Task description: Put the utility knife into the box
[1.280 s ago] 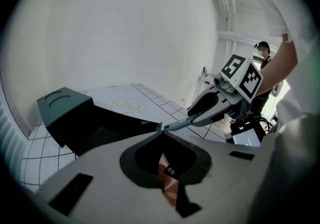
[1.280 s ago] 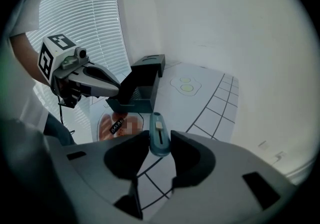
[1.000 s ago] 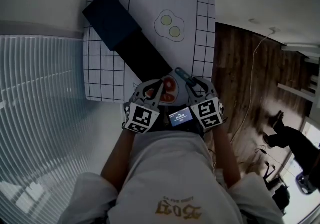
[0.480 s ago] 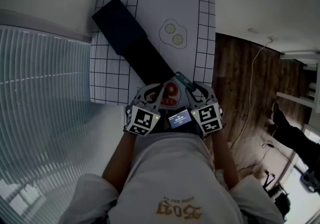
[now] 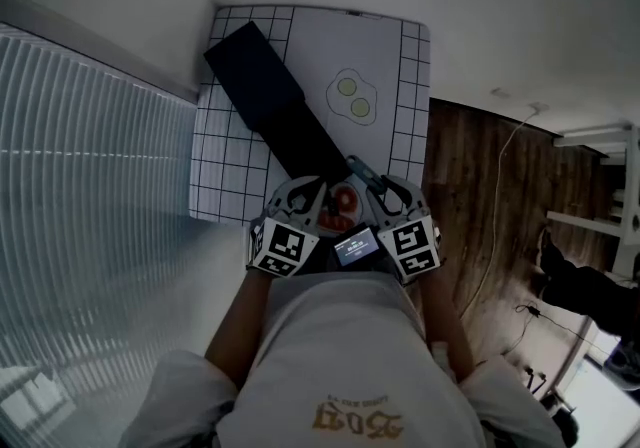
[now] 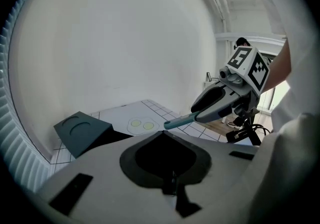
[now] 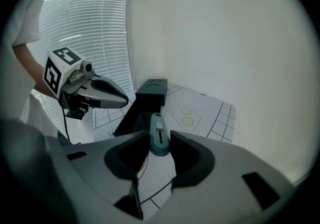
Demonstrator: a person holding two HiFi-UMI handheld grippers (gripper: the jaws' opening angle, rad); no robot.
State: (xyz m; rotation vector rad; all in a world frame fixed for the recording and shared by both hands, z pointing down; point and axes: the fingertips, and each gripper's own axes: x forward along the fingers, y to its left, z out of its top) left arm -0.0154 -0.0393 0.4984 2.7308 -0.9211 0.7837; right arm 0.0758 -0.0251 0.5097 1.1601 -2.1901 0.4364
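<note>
Right gripper [image 7: 159,144]: jaws clamped on the utility knife [image 7: 158,127]. The knife projects forward from between the pads with its slider uppermost.

Left gripper [image 6: 163,135]: jaws closed together with nothing between them. It sits beside the right gripper and apart from the knife.

The box [image 7: 149,94], dark and long, lies on the gridded mat [image 7: 220,118] ahead of both grippers. It is slightly left of the knife tip. The knife is outside the box and held clear of the mat.

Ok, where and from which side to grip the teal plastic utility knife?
Near one end, coming along its length, pads on the long sides beside the slider, as the right gripper does: the slim teal plastic utility knife juts forward toward the long dark box.
</note>
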